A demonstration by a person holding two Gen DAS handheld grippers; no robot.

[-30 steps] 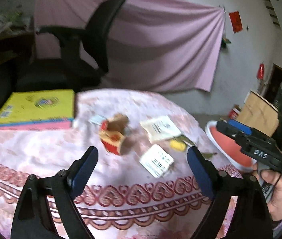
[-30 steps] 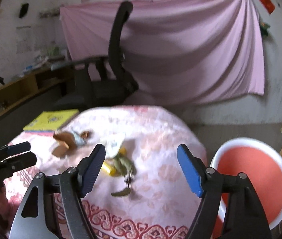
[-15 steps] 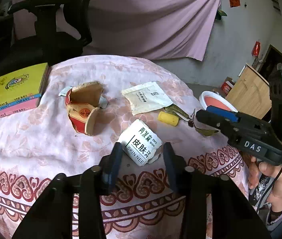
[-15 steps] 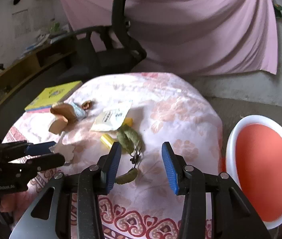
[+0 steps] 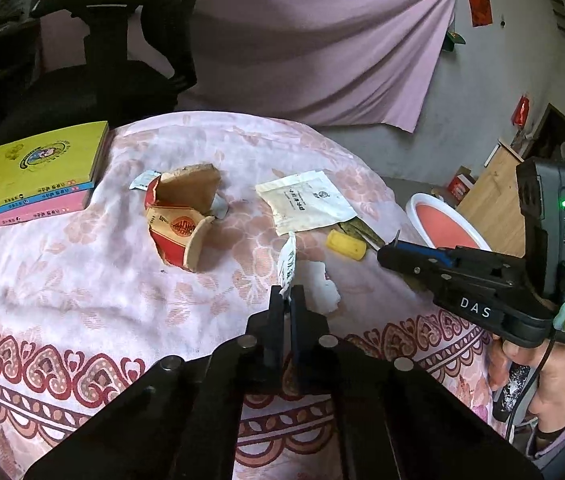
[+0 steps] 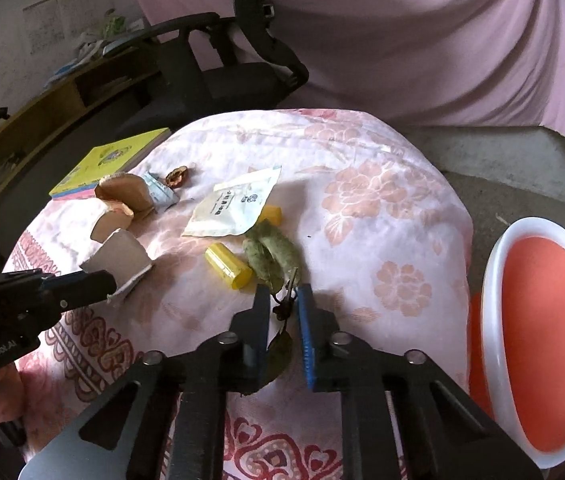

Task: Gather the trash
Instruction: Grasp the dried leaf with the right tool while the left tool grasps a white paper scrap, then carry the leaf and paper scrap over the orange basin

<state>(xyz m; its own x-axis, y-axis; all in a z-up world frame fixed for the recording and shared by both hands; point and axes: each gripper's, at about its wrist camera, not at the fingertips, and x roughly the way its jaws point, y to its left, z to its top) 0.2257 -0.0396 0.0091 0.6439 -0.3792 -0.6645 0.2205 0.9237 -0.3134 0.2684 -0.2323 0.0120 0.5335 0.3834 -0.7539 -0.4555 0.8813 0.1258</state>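
Left tongs (image 5: 287,294) are clamped on the white packet (image 5: 287,263) just off the counter (image 5: 82,280), right tongs (image 6: 284,300) are nearly closed around the leaf stem (image 6: 284,300), grip apparently incomplete, so closure should be finished before both are carried to the red basin (image 6: 546,344).

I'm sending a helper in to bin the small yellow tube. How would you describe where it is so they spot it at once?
On the round table with the pink floral cloth, look near the edge closest to the red and white basin. The yellow tube lies on its side just below the flat white packet, beside the wilted green leaves. It is the only bright yellow cylinder among paper and leaves.
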